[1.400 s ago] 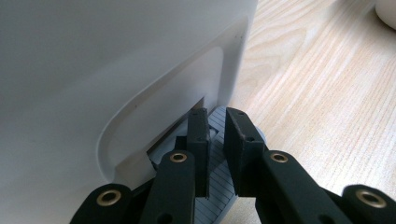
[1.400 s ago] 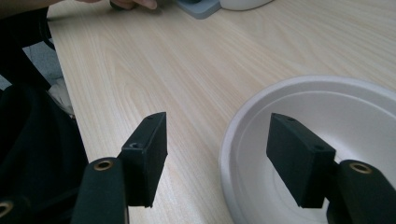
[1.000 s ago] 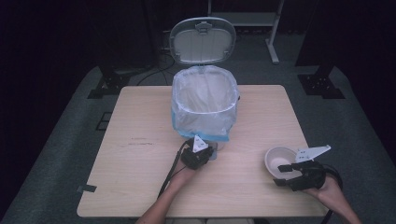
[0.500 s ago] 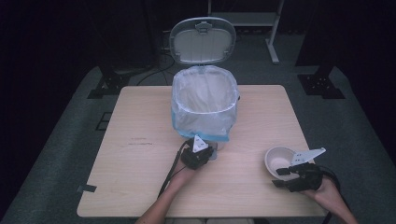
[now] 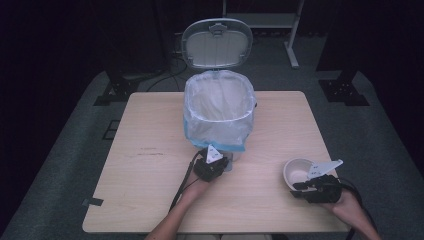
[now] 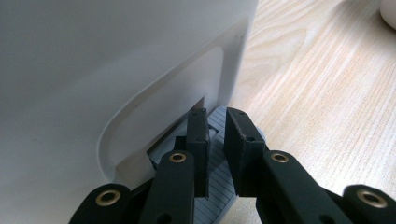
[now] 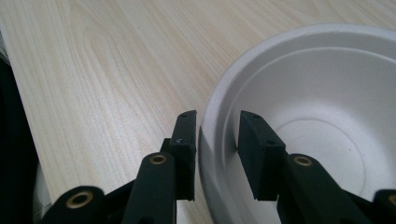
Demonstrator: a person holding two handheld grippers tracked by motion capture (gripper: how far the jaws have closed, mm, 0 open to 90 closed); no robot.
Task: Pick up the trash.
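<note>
The left gripper (image 5: 216, 162) lies low on the table (image 5: 150, 165), its nearly shut jaws pressing the grey pedal (image 6: 215, 163) at the foot of the lined bin (image 5: 218, 112), whose lid (image 5: 217, 44) stands up. Near the table's right front edge, the right gripper (image 5: 304, 185) straddles the white bowl's (image 5: 298, 171) rim, jaws apart and not yet clamped.

From above my side of the table (image 5: 150, 200), the high view looks forward and down, taking in the whole top from afar. My left gripper's camera sits very close to the bin (image 6: 116, 70), low by its pedal (image 6: 217, 186). My right gripper's camera hangs right over the bowl (image 7: 327, 116), shared with the high view (image 5: 299, 171).
</note>
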